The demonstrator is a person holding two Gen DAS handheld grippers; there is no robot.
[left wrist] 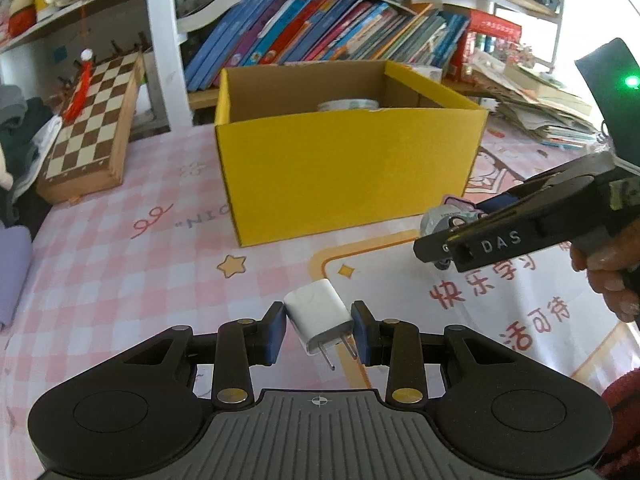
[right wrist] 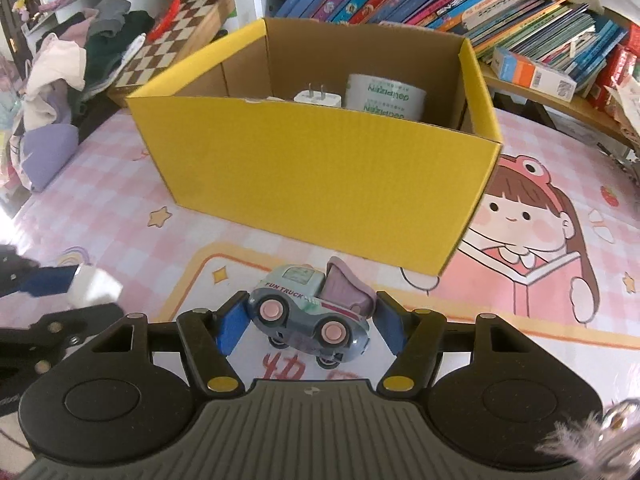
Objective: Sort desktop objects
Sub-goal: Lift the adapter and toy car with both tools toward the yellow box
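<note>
My left gripper [left wrist: 320, 329] is shut on a white charger plug [left wrist: 318, 314], prongs pointing back toward the camera, held above the pink mat. In the right wrist view, my right gripper [right wrist: 311, 326] is shut on a grey-blue toy truck [right wrist: 308, 310] with a purple tipper, blue pads pressing on its front and back. The truck [left wrist: 438, 220] also shows in the left wrist view, in the right gripper's jaws. The yellow cardboard box [right wrist: 320, 184] stands open just beyond both grippers. Inside it are a roll of tape [right wrist: 384, 96] and another white charger [right wrist: 318, 98].
A folded chessboard [left wrist: 92, 128] leans at the left of the box. Leaning books [left wrist: 320, 28] fill the shelf behind it, and a heap of papers [left wrist: 536, 108] lies at the right. Clothes [right wrist: 72, 72] are piled at the mat's far left.
</note>
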